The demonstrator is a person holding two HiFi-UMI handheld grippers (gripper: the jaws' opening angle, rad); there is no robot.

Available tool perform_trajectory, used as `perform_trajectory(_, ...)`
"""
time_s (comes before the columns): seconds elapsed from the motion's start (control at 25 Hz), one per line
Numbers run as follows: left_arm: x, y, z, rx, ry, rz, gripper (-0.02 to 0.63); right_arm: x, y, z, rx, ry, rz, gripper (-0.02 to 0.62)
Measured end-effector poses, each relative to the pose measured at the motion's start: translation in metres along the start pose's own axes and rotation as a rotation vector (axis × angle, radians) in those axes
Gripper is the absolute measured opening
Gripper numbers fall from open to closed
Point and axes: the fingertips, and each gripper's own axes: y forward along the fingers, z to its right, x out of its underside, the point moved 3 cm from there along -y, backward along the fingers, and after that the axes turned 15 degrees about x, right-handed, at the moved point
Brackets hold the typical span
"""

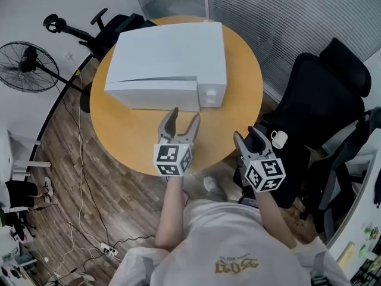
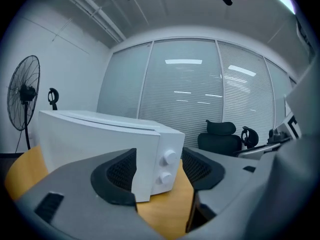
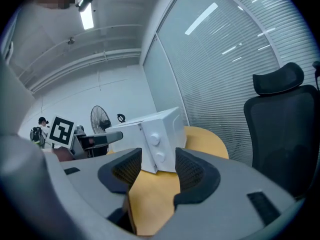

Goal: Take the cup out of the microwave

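Note:
A white microwave (image 1: 169,64) stands on the round wooden table (image 1: 131,130) with its door shut, so no cup shows inside it. Its two knobs (image 2: 167,166) face me at its right end. My left gripper (image 1: 185,115) hovers over the table just in front of the microwave (image 2: 95,144), jaws open and empty. Past the table's front right edge, my right gripper (image 1: 246,133) is also open and empty, and it looks at the microwave (image 3: 157,134) from its knob side. A small white mug (image 1: 278,139) sits beside it against the black chair.
Black office chairs (image 1: 324,94) crowd the right side, and another chair (image 1: 113,24) stands behind the table. A floor fan (image 1: 27,64) is at the left, with cables (image 1: 83,219) on the wood floor. A glass wall with blinds (image 1: 286,16) runs behind.

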Motion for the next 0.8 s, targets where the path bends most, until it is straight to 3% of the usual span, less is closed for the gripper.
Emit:
perform_trajectory(0.2, -0.018, 0.017, -0.009, 0.014, 0.069, 0.001, 0.290, -0.015, 0.018, -0.009, -0.016, -0.009, 0.025, 0.219)
perform_trajectory(0.4, -0.028, 0.035, -0.016, 0.025, 0.117, -0.011, 0.290, -0.018, 0.023, -0.010, -0.055, 0.057, 0.054, 0.219)
perform_trajectory(0.56, -0.031, 0.045, -0.016, 0.031, 0.131, -0.015, 0.284, -0.018, 0.025, -0.004, -0.039, 0.066, 0.056, 0.218)
perform_trajectory(0.8, -0.041, 0.058, -0.014, 0.024, 0.230, -0.023, 0.239, -0.028, 0.020, 0.006, -0.019, 0.070, 0.105, 0.207)
